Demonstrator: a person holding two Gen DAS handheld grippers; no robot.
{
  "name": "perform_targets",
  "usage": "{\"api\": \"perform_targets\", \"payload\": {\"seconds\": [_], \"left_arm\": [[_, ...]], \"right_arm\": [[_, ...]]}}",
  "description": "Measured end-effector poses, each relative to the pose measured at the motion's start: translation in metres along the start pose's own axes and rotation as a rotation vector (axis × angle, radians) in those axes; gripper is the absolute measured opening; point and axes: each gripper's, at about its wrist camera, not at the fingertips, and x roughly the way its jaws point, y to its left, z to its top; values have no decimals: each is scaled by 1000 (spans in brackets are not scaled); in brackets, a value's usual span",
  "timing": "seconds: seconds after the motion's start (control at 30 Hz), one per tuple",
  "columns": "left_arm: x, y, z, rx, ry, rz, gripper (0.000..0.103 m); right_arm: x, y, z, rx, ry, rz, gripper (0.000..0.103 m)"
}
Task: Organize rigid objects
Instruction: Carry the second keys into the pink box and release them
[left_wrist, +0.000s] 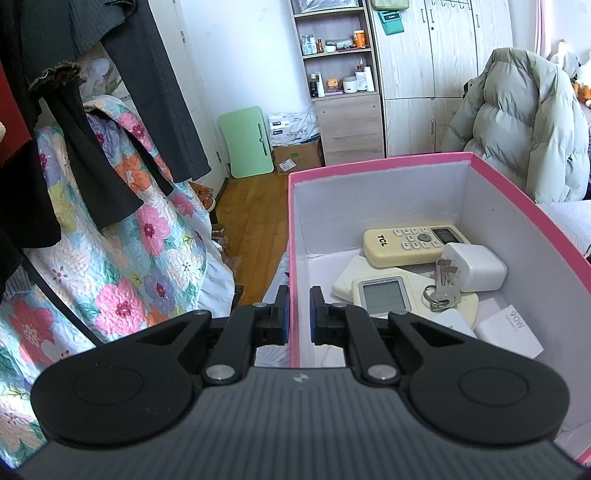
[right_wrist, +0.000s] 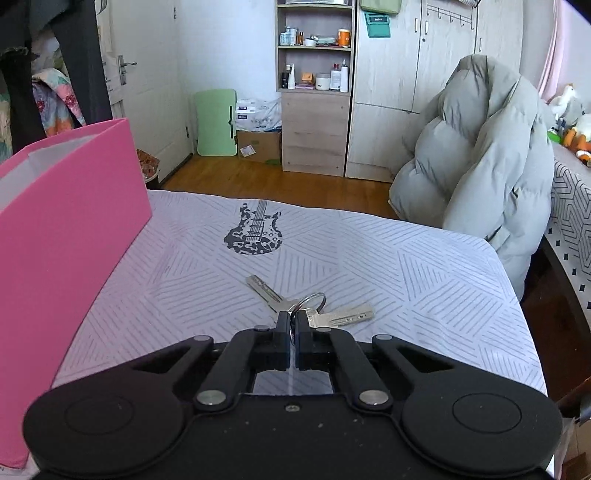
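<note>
Could slip free on the lift: right tool (right_wrist: 292, 325) clamped shut on only the ring end of the keys (right_wrist: 314, 308), so blades may swing or snag the striped cover (right_wrist: 424, 280). Two flat silver keys on one ring, splayed, near the bed's front edge. Left tool (left_wrist: 300, 317) pinched on the pink box (left_wrist: 380, 162) wall; could tip it, spilling remotes (left_wrist: 413, 242).

Quilt (left_wrist: 122, 236): floral, draped
Jacket (right_wrist: 480, 155): grey, puffy, over chair
Shelf (right_wrist: 314, 48): bottles, jars
Board (right_wrist: 216, 122): green, against wall
Floor (right_wrist: 295, 184): wood
</note>
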Motion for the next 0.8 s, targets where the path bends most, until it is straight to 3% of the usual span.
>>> {"api": "perform_targets", "payload": {"seconds": [0.07,0.2,0.23,0.3,0.43,0.47,0.53,0.67,0.8], "left_arm": [[0,0,0,1,0,1,8],[0,0,0,0,0,0,8],[0,0,0,2,0,1,8],[-1,1,0,4,0,3,8],[-1,1,0,3,-1,2,8],[-1,1,0,2,0,1,8],[-1,1,-1,3,0,2,7],[-1,1,0,2,-1,1,8],[-1,1,0,2,-1,1,8]], "right_arm": [[0,-1,0,14,1,6,3],[-1,-2,1,33,-32,-24,15],[0,-1,1,26,-30,-22,28],[5,0,1,39,-22,-45,42],[14,-1,3,77,-45,-77,46],[15,-1,3,76,-52,-86,46],[14,1,4,63,-77,-99,6],[-3,4,4,56,-153,-44,3],[-38,13,10,32,-254,74,3]]}}
